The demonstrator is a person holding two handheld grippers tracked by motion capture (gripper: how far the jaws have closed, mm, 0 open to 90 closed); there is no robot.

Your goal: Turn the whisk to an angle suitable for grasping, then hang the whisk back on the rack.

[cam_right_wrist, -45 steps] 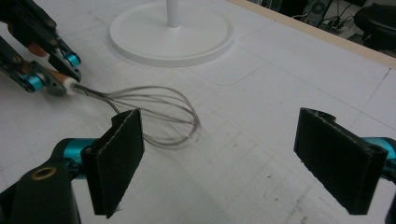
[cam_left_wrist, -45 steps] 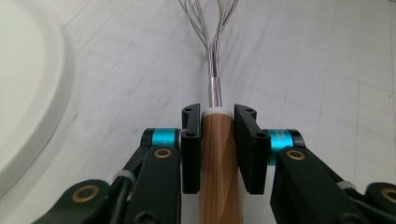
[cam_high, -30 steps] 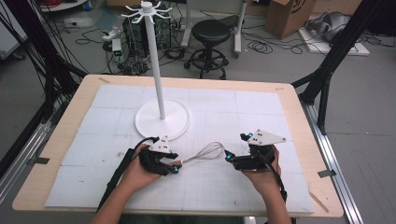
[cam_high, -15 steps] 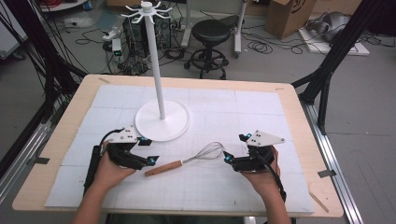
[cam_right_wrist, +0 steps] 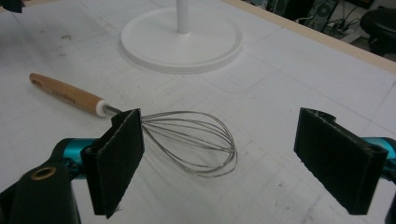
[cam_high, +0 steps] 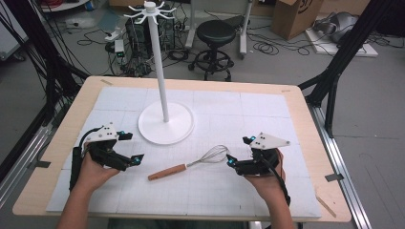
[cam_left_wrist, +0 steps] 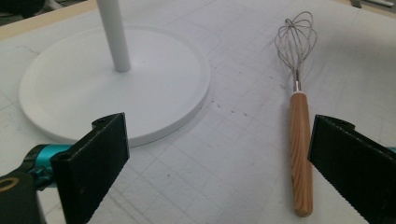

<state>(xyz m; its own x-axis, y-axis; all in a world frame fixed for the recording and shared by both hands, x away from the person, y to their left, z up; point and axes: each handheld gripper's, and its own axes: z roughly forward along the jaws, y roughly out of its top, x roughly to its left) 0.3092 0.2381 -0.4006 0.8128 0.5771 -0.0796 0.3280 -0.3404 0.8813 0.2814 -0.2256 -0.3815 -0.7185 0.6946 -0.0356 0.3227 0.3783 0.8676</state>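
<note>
Whisk (cam_high: 190, 163) lies flat on white gridded mat on bench (cam_high: 305, 114), wooden handle toward left tool (cam_high: 128, 148), wire head toward right tool (cam_high: 236, 151). High view: whisk sits between both tools, in front of white stand (cam_high: 165, 122), touching neither. Left tool well apart from handle end, jaws just been opening, nothing between them. Right tool just beside wire head, jaws wide, nothing held.

Left tool view: whisk (cam_left_wrist: 299, 116) lies on mat between the two black jaws but beyond them, handle nearest right jaw; stand's round base (cam_left_wrist: 154, 93) to its left.

Right tool view: wire loops (cam_right_wrist: 196, 140) lie on mat between wide-spread jaws, pads not pressing; handle runs off upper left, stand base (cam_right_wrist: 182, 44) behind.
</note>
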